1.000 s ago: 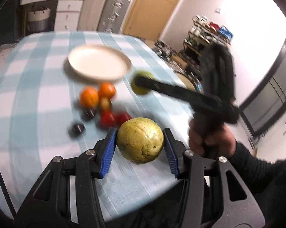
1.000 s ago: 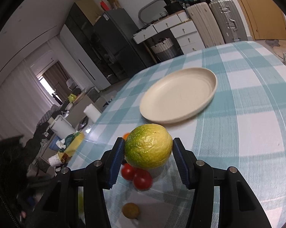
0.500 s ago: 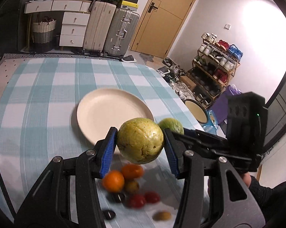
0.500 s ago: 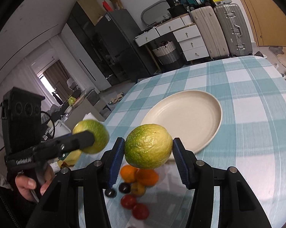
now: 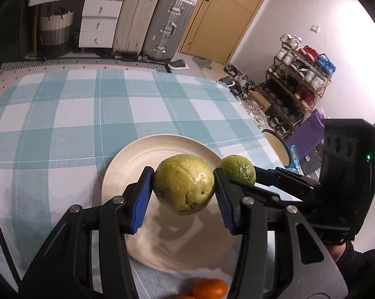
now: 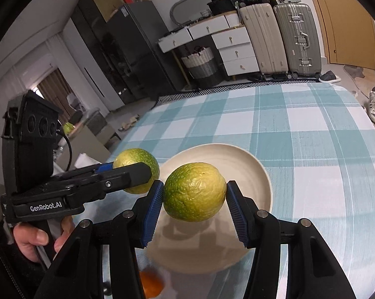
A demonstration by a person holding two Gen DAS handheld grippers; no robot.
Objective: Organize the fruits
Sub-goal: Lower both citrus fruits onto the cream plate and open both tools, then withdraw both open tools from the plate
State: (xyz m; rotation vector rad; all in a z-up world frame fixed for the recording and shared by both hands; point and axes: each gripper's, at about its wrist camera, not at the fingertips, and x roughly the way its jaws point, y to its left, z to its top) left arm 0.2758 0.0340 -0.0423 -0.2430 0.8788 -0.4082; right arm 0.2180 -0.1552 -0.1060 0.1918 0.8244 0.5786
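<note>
A yellow-green fruit (image 5: 184, 184) was gripped by the left claw (image 5: 183, 198) and a green citrus (image 6: 194, 195) by the right claw (image 6: 194, 206), above the cream plate (image 6: 252, 167).

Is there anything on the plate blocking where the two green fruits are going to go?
Nothing visible. The plate is bare under both fruits. The left gripper holds the yellow-green fruit above it, and the right gripper holds the green fruit beside it. The oranges lie on the tablecloth, off the plate's near edge.

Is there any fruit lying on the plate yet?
No, the plate is bare; both green fruits hang above it, each squeezed in a tool.
</note>
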